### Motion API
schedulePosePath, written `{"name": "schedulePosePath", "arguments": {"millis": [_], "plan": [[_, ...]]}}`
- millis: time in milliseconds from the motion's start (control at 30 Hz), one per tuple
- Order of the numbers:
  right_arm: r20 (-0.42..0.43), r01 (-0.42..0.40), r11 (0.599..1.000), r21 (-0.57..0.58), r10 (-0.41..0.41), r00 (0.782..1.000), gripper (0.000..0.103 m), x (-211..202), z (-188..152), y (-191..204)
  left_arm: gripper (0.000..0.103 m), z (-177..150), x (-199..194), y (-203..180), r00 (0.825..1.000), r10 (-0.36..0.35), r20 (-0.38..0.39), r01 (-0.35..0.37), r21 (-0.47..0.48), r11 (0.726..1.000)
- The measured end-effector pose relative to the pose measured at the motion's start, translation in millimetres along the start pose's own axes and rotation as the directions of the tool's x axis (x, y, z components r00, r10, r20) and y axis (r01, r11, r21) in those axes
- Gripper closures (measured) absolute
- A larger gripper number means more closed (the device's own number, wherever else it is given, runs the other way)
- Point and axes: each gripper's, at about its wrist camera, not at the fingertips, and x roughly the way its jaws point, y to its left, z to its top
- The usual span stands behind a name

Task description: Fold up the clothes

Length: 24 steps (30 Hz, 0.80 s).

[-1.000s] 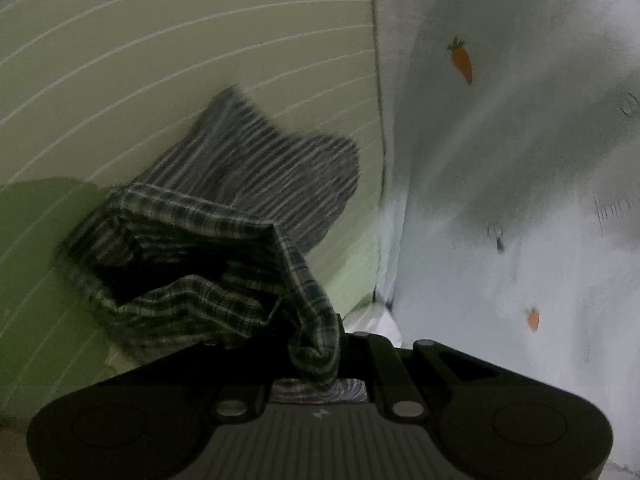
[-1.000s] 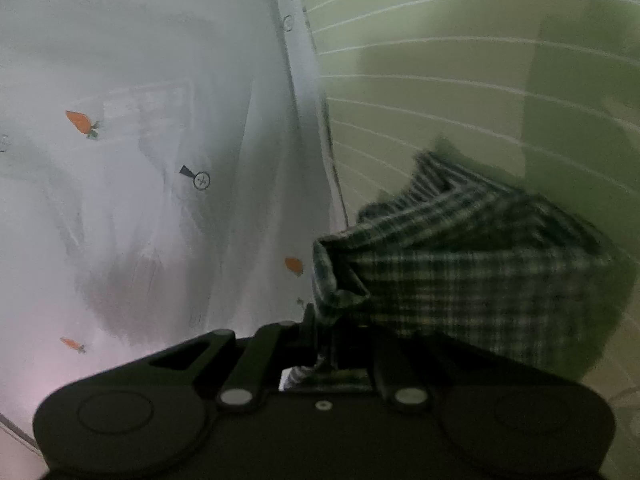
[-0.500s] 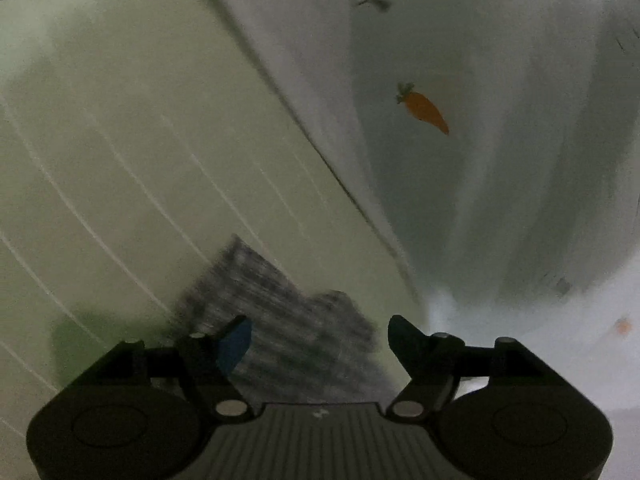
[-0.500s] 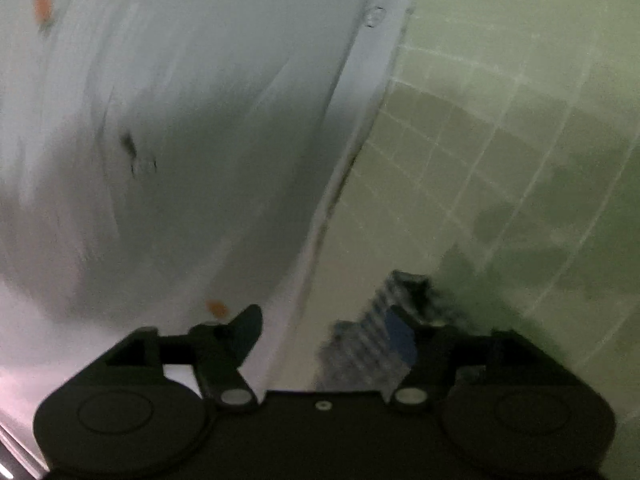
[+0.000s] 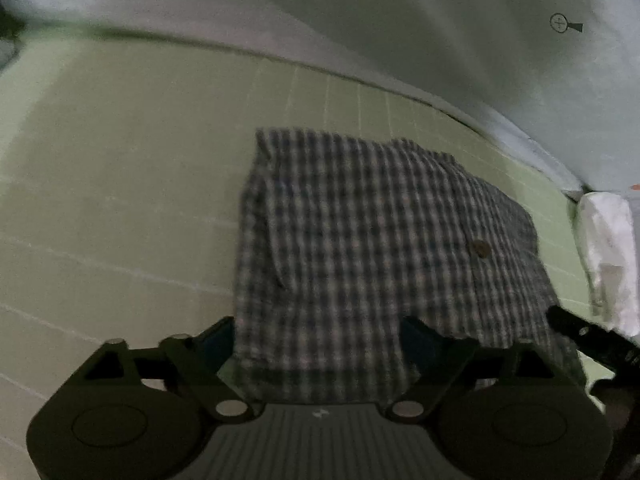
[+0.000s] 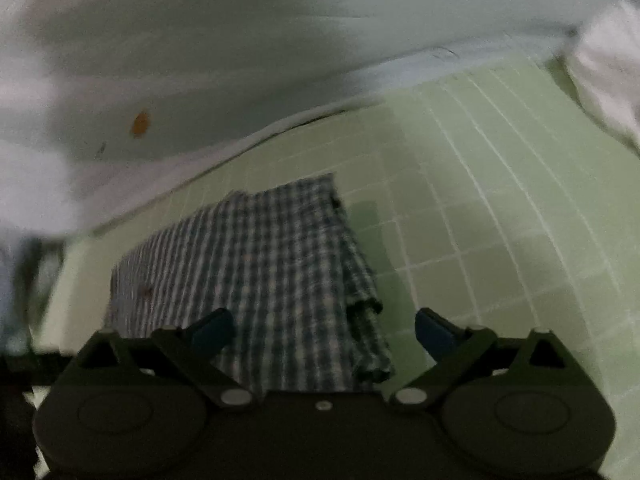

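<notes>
A blue-and-white checked garment point(image 5: 380, 232) lies folded in a flat rectangle on the green grid mat point(image 5: 120, 200), with a brown button point(image 5: 480, 248) showing on top. My left gripper point(image 5: 316, 338) hangs over its near edge. Its jaws are opening, and the cloth lies below and between the fingers with no pad pressing on it. In the right wrist view the same garment point(image 6: 260, 264) shows a layered folded edge on its right. My right gripper point(image 6: 322, 328) is over that edge, jaws opening wide, not gripping the cloth.
A white sheet with carrot prints point(image 5: 400, 20) borders the mat's far side point(image 6: 240, 60). A crumpled white cloth point(image 5: 608, 252) lies at the mat's right end. A black part of the other tool point(image 5: 588, 340) shows at the right edge. Bare green mat point(image 6: 500, 220) stretches to the right.
Both grippers were shut on the lifted, bunched garment and have let it go and opened. Both views have rolled. The garment now lies folded flat on the mat.
</notes>
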Motion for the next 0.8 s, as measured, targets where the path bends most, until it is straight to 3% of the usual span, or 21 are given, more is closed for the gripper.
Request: {"name": "schedulePosePath", "arguments": {"millis": [133, 233, 433, 600, 700, 767, 800], "plan": [[0.012, 0.012, 0.993, -0.118, -0.01, 1.0, 0.0, 7.0, 4.4, 7.9, 0.006, 0.6, 9.5, 3.8, 1.0, -0.013, -0.014, 0.013, -0.031, 0.999], [-0.017, -0.002, 0.993, -0.12, 0.0, 1.0, 0.0, 22.2, 11.1, 4.3, 0.0, 6.0, 17.8, 2.8, 0.999, -0.037, -0.02, 0.036, -0.039, 0.999], [-0.087, -0.102, 0.994, 0.026, 0.104, 0.991, 0.0, 48.4, 17.0, -17.2, 0.0, 11.2, 26.2, -9.8, 0.999, -0.036, 0.008, 0.036, 0.021, 0.999], [-0.04, -0.137, 0.989, 0.05, 0.139, 0.989, 0.0, 49.2, 10.3, -13.3, 0.001, 9.8, 32.2, -14.7, 0.995, -0.093, 0.036, 0.093, -0.003, 0.996], [-0.058, -0.232, 0.97, 0.072, 0.237, 0.97, 0.0, 49.6, 4.1, -6.1, 0.005, 5.8, 33.9, -20.0, 0.99, -0.135, 0.036, 0.135, -0.004, 0.991], [-0.07, -0.296, 0.95, 0.099, 0.304, 0.95, 0.002, 48.4, -2.6, -0.6, 0.014, 2.0, 33.8, -23.6, 0.988, -0.155, 0.026, 0.155, -0.008, 0.988], [-0.067, -0.309, 0.944, 0.116, 0.318, 0.946, 0.011, 46.4, -6.7, 2.1, 0.024, -0.2, 33.0, -25.0, 0.987, -0.162, 0.02, 0.162, -0.015, 0.987]]}}
